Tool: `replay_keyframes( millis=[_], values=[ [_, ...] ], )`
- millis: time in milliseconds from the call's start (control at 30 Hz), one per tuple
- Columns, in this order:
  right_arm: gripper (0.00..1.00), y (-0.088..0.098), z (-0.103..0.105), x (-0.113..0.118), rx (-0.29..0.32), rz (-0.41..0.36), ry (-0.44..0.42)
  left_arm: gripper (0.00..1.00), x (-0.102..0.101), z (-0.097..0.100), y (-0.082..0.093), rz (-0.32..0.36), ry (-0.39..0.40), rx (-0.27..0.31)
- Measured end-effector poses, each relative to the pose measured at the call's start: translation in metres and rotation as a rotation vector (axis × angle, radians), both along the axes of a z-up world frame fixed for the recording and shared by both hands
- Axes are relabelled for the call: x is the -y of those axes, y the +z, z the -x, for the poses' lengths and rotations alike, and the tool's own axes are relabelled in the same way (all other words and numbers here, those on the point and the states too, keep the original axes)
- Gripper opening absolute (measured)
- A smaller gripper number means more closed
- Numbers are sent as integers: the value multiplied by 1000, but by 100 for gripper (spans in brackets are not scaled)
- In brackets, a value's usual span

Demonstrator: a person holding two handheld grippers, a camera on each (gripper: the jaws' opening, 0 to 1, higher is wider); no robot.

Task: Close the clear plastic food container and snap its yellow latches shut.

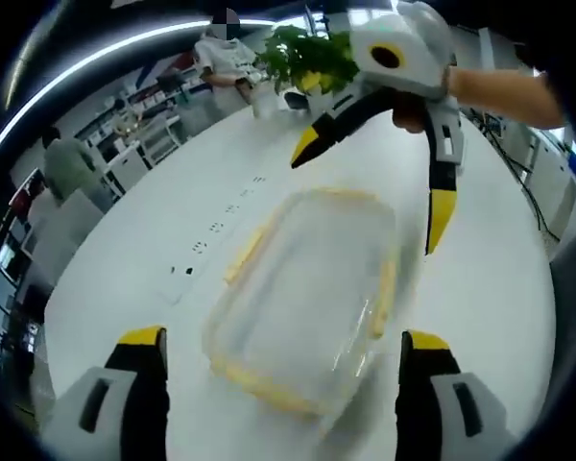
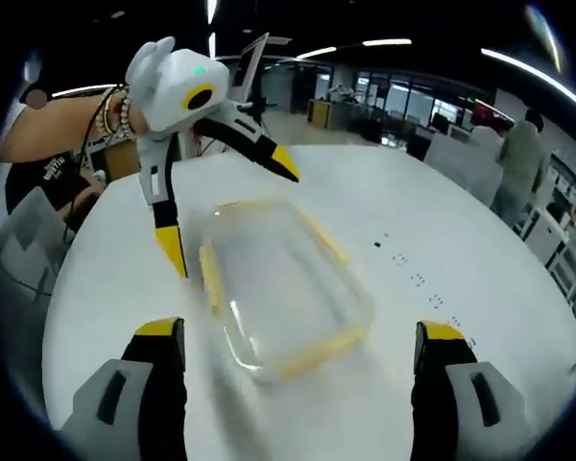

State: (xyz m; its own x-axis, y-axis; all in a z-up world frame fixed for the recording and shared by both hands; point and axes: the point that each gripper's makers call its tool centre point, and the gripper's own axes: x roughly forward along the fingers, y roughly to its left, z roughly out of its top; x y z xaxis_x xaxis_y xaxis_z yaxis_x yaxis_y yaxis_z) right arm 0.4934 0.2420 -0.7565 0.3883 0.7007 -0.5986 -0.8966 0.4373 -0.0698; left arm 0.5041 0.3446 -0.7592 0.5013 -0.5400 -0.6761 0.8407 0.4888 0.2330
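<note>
A clear plastic food container [image 1: 312, 293] [image 2: 278, 279] with yellow latches along its sides lies on the white table [image 1: 480, 307] [image 2: 384, 202], its lid on top. In the left gripper view my left gripper [image 1: 283, 346] stands open near the container's close end, jaws wide on either side of it. The right gripper [image 1: 370, 197] hangs open above the container's far end. In the right gripper view my right gripper [image 2: 302, 331] is open astride the close end, and the left gripper [image 2: 230, 216] is open beyond the far end. Neither touches the container.
A green potted plant [image 1: 307, 58] stands at the table's far edge. A person in white [image 1: 226, 62] sits behind it. Small dark marks [image 1: 216, 226] [image 2: 418, 279] run along the table beside the container. Another person [image 2: 518, 158] stands by office desks.
</note>
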Motion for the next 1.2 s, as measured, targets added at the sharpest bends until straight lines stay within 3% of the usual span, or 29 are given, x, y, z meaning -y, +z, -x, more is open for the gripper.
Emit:
replay_keyframes(
  millis=[167, 267, 400, 600, 733, 967, 1133, 1200],
  values=[
    [100, 27, 22, 9, 43, -29, -41, 99, -13, 22, 31, 103, 60, 58],
    [100, 40, 36, 12, 67, -40, -64, 99, -24, 37, 40, 118, 93, 76],
    [100, 59, 58, 16, 99, -63, -103, 99, -41, 62, 64, 198, 166, 156],
    [100, 86, 88, 30, 158, -116, -206, 99, -64, 114, 82, 338, 221, 152],
    [100, 96, 119, 35, 172, -150, -249, 99, -80, 152, 87, 329, 237, 178],
    [99, 98, 177, 34, 190, -219, -335, 99, -106, 219, 77, 391, 259, 148],
    [97, 90, 210, 34, 194, -241, -388, 99, -131, 250, 74, 436, 312, 152],
    [98, 85, 223, 34, 190, -249, -409, 99, -141, 258, 70, 415, 327, 156]
  ],
)
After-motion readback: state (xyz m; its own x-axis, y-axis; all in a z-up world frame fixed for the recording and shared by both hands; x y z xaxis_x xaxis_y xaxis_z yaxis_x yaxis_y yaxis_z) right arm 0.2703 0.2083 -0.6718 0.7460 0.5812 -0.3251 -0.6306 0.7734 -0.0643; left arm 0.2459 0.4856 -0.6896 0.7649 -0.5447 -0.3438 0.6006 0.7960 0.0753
